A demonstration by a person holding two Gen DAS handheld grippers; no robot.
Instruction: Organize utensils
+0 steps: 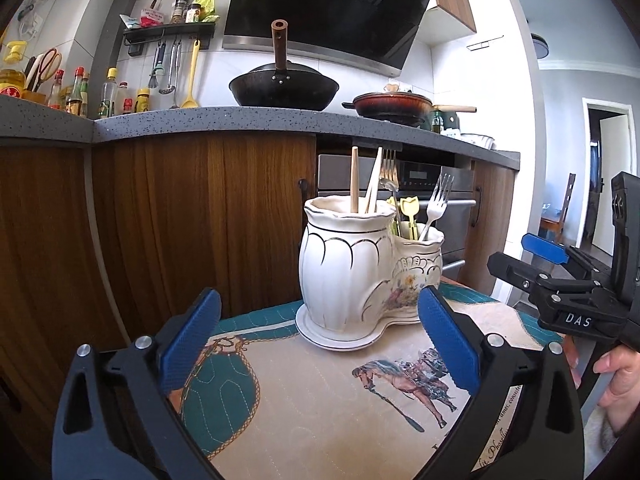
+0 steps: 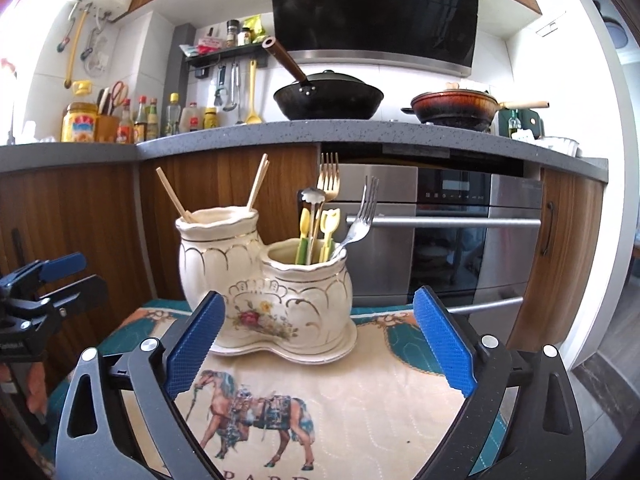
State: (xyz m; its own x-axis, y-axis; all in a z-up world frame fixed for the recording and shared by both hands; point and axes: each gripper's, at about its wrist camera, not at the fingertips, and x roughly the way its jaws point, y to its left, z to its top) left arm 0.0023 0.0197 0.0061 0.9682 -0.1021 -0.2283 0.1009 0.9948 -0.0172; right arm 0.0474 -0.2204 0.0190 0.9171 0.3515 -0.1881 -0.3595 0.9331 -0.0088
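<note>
Left tool (image 1: pixel 318 344) wide open, empty; right tool (image 2: pixel 318 344) likewise, before holder (image 2: pixel 266 280).

The worktop (image 2: pixel 400 360) is being covered by a horse-print quilted cloth (image 2: pixel 260 412); a ceramic utensil holder (image 2: pixel 280 300) is being carried near its far edge.

Both wrist cams sit low, near the worktop, facing the stove wall. Left cam views the ceramic holder (image 1: pixel 360 264) from its left, right cam from its right; both share it.
</note>
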